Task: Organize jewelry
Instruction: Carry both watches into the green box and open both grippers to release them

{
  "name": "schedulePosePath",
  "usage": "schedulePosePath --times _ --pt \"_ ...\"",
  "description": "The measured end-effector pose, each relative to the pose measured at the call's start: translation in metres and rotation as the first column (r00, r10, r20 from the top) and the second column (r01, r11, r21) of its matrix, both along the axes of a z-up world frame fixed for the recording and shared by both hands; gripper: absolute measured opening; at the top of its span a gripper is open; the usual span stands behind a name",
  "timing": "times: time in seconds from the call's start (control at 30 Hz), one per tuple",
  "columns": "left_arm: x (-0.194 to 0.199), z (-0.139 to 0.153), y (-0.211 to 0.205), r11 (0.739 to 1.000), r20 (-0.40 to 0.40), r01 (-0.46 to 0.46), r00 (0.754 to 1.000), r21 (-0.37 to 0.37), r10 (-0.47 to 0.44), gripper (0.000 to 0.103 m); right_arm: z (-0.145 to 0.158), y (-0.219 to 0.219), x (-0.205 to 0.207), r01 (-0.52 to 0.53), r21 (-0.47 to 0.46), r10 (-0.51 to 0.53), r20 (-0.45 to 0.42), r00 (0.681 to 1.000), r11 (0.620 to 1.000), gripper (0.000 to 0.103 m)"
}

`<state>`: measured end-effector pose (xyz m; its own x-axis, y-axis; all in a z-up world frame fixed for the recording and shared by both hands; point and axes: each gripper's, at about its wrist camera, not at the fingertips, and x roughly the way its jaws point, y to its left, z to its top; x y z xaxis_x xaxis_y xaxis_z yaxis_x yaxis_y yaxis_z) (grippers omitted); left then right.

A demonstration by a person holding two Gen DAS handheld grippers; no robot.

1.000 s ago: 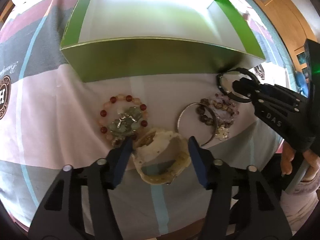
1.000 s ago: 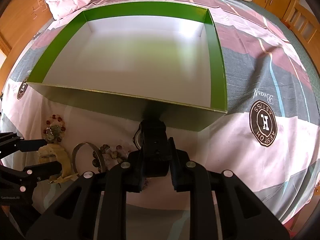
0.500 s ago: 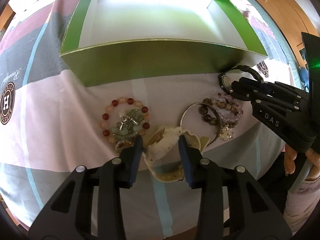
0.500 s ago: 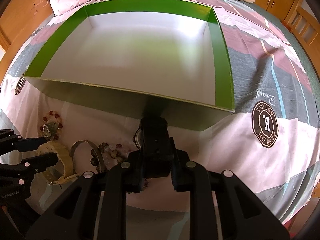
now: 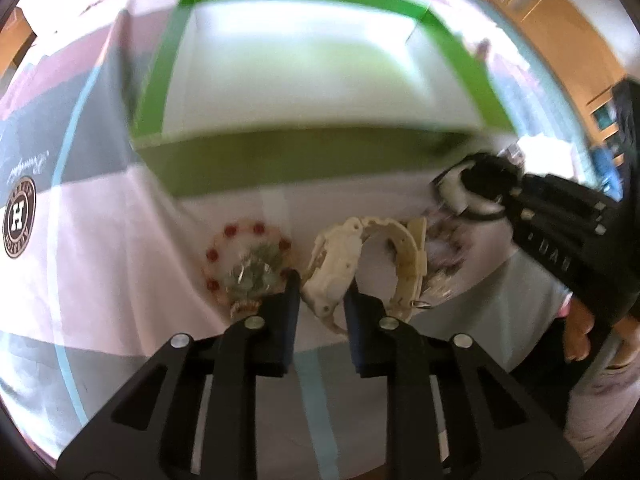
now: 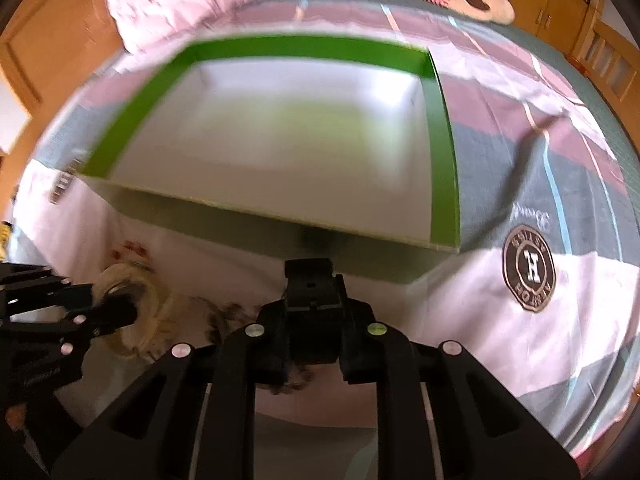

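Since the cream watch (image 5: 340, 264) is light with a stiff case and floppy strap, the left gripper (image 5: 320, 300) pinches its case just off the bedspread (image 5: 100, 240), before the green box (image 5: 280, 160). The right gripper (image 6: 312, 344) clamps a black watch (image 6: 310, 288). Bead bracelets (image 5: 248, 264) remain; wooden cupboards line the bedroom.

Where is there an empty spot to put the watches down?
The white floor inside the green box is all bare. The sheet left of the red bead bracelet is bare too. It is crowded in front of the box, where the bracelets lie bunched together, the left gripper holds the cream watch and the right gripper holds the black watch.
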<state>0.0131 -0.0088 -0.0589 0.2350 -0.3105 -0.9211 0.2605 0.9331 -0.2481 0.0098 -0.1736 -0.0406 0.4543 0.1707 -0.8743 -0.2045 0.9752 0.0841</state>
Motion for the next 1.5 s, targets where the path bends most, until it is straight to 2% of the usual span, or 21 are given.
schedulePosePath --times 0.07,0.17,0.33,0.4,0.57,0.63,0.77,1.03,1.1,1.17,1.23,1.4,1.5 --pt "0.000 0.012 0.002 0.998 0.049 -0.004 0.999 -0.056 0.007 0.021 0.014 0.003 -0.005 -0.036 0.031 0.034 0.057 0.998 0.999 0.017" --pt "0.002 0.024 0.004 0.995 0.109 -0.016 0.994 -0.096 0.026 0.021 0.035 0.001 -0.016 -0.088 0.087 0.072 0.170 0.983 0.992 0.017" --pt "0.002 0.047 0.009 0.987 0.228 -0.055 0.970 -0.153 0.090 0.021 0.053 -0.008 -0.017 -0.054 0.124 0.018 0.278 0.960 0.991 0.018" --pt "0.006 0.059 0.018 0.982 0.286 -0.095 0.948 -0.161 0.139 0.021 0.056 -0.010 -0.012 -0.025 0.120 -0.013 0.306 0.952 0.992 0.017" --pt "0.023 0.066 0.034 0.972 0.324 -0.199 0.917 -0.128 0.230 0.021 0.060 -0.013 0.012 0.012 0.125 -0.055 0.348 0.936 0.992 0.017" --pt "0.031 0.069 0.033 0.968 0.351 -0.223 0.903 -0.112 0.248 0.021 0.059 -0.016 0.022 0.022 0.133 -0.067 0.344 0.936 0.991 0.017" --pt "0.042 0.068 0.035 0.969 0.361 -0.222 0.899 -0.113 0.248 0.021 0.051 -0.016 0.028 0.032 0.124 -0.072 0.329 0.942 0.992 0.017" --pt "0.053 0.040 0.031 0.970 0.290 -0.235 0.926 -0.063 0.243 0.021 0.026 -0.020 0.038 0.080 0.115 -0.105 0.227 0.968 0.990 0.018" --pt "0.055 0.038 0.030 0.972 0.279 -0.230 0.931 -0.058 0.237 0.021 0.023 -0.020 0.039 0.083 0.113 -0.105 0.208 0.972 0.990 0.022" --pt "0.055 0.037 0.032 0.970 0.271 -0.235 0.931 -0.060 0.243 0.029 0.023 -0.024 0.037 0.094 0.132 -0.121 0.211 0.970 0.987 0.043" --pt "0.053 0.038 0.033 0.969 0.271 -0.236 0.931 -0.069 0.246 0.031 0.028 -0.029 0.033 0.106 0.166 -0.143 0.228 0.963 0.980 0.057" --pt "0.045 0.051 0.034 0.972 0.292 -0.216 0.927 -0.091 0.233 0.031 0.036 -0.036 0.028 0.102 0.211 -0.149 0.220 0.964 0.972 0.058" --pt "0.034 0.055 0.037 0.977 0.285 -0.201 0.934 -0.078 0.215 0.031 0.034 -0.032 0.023 0.045 0.247 -0.084 0.150 0.985 0.968 0.058"
